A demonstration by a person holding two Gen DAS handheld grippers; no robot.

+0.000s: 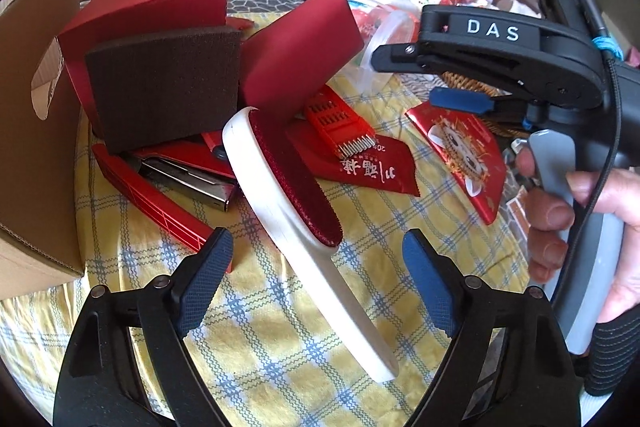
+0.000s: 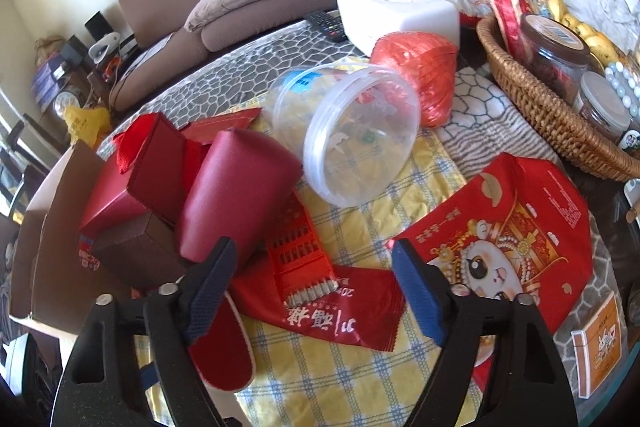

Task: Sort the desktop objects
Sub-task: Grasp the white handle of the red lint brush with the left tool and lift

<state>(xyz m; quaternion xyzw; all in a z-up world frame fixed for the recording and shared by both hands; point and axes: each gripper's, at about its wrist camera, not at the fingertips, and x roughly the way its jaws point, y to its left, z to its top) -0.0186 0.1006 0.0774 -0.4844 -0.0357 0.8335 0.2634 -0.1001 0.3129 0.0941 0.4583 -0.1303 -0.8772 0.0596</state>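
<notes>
A white lint brush (image 1: 304, 219) with a dark red velvet pad lies slanted on the yellow checked cloth (image 1: 280, 347). Its handle runs down between the fingers of my left gripper (image 1: 318, 267), which stands open, its pads clear of the brush. Behind the brush sit a red stapler (image 1: 168, 187), a brown sponge block (image 1: 160, 87), a dark red case (image 1: 300, 51) and a red ribboned gift box (image 1: 152, 7). My right gripper (image 2: 312, 255) is open over a red plastic fuse strip (image 2: 300, 259) and a red sachet (image 2: 344, 315), touching neither. The right gripper (image 1: 416, 79) also shows in the left wrist view.
A cardboard box (image 1: 36, 147) stands at the left edge. A clear plastic tub (image 2: 360, 143) lies on its side beside a ball of red string (image 2: 420, 75). A red cat-printed bag (image 2: 512, 243), a wicker basket (image 2: 540, 107) of jars and a white tissue box (image 2: 396, 15) crowd the right.
</notes>
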